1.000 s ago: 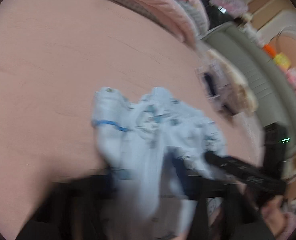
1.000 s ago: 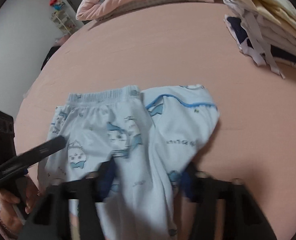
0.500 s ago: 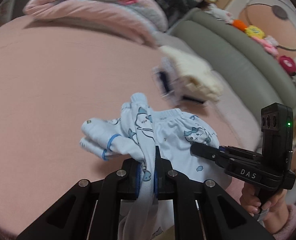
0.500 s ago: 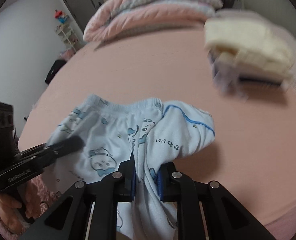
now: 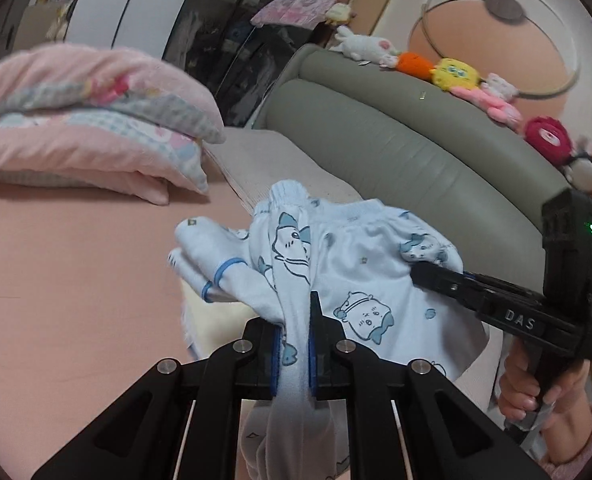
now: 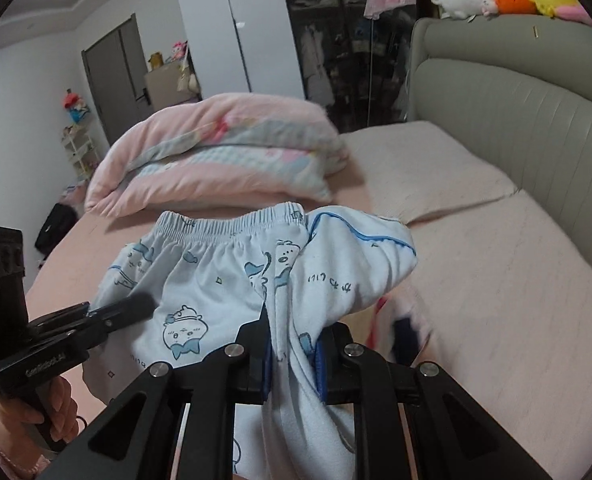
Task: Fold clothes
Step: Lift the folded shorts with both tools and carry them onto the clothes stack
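A: Holding: pale blue pyjama set [image 6: 215, 280], folded, lifted above the pink bed [image 6: 496, 280], pinched by left gripper [image 5: 296, 344] and right gripper [image 6: 291, 356]

B: Remaining: set it down somewhere, likely

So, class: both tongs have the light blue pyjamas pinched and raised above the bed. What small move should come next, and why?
Probably carry the pyjamas to bare pink sheet and lower them. Left tongs and right tongs each clamp bunched cloth, which hangs crumpled, so it needs laying flat before folding.
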Tool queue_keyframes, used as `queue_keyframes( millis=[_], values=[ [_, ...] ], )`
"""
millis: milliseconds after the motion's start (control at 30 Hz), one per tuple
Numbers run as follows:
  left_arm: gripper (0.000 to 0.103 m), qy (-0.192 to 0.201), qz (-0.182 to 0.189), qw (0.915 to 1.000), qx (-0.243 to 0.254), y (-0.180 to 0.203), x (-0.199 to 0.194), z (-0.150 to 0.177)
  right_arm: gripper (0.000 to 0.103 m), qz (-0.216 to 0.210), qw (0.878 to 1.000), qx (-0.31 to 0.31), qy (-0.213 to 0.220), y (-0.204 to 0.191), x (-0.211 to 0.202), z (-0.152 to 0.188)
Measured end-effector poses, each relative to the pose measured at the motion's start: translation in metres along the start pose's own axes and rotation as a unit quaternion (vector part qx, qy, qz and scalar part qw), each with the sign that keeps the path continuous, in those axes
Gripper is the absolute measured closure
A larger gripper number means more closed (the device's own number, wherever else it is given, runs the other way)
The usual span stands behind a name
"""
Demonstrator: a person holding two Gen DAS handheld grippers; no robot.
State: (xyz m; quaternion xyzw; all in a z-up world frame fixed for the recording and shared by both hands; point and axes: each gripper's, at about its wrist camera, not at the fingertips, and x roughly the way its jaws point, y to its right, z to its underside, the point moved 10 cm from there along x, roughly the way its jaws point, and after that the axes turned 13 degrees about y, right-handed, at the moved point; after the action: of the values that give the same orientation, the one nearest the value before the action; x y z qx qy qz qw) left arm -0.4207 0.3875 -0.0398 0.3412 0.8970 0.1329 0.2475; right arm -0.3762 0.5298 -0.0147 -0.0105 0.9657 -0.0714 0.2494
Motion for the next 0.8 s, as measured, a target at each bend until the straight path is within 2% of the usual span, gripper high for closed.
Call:
queue_keyframes(
  millis=[67,200,267,300,333,400,467,500,567,633,700,800],
  values=[
    [0.094,-0.010,-0.001,0.9998,-0.016,-0.013,0.033,0.007,0.087,0.003,1.000,0.002,-0.005,0.021,0.030,-0.003],
    [0.093,-0.060,-0.031,0.9975,-0.023,-0.044,0.084,0.049,0.082,0.005,0.996,0.045,-0.070,0.056,0.086,0.044],
    [0.087,-0.074,-0.042,0.9962,-0.020,-0.055,0.092,0.063,0.068,0.003,0.996,0.055,-0.069,0.065,0.094,0.051],
    [0.085,-0.070,-0.043,0.9963,-0.028,-0.059,0.089,0.063,0.057,0.001,0.996,0.061,-0.068,0.070,0.098,0.054],
    [0.084,-0.065,-0.045,0.9963,-0.034,-0.061,0.084,0.060,0.051,-0.002,0.995,0.073,-0.064,0.075,0.098,0.054],
    [0.083,-0.013,-0.054,0.9982,-0.021,-0.059,0.059,0.037,0.051,0.015,0.995,0.091,-0.037,0.086,0.082,0.039],
    [0.083,0.045,-0.073,0.9960,0.025,-0.050,0.035,0.010,0.051,0.060,0.996,0.068,0.024,0.095,0.059,0.017],
    [0.083,0.057,-0.071,0.9948,0.045,-0.042,0.030,0.001,0.051,0.074,0.995,0.052,0.051,0.095,0.049,0.008],
    [0.083,0.035,-0.033,0.9964,0.070,-0.023,0.038,-0.001,0.051,0.060,0.996,0.026,0.064,0.080,0.043,0.000],
    [0.083,0.003,-0.009,0.9940,0.109,-0.005,0.053,0.010,0.051,0.029,0.999,0.001,0.028,0.056,0.056,0.010],
    [0.083,-0.034,-0.017,0.9896,0.139,-0.004,0.072,0.029,0.051,0.026,0.999,-0.038,-0.018,0.038,0.078,0.031],
    [0.083,-0.083,-0.052,0.9853,0.140,-0.029,0.088,0.058,0.051,0.053,0.993,-0.088,-0.066,0.037,0.106,0.062]
  ],
)
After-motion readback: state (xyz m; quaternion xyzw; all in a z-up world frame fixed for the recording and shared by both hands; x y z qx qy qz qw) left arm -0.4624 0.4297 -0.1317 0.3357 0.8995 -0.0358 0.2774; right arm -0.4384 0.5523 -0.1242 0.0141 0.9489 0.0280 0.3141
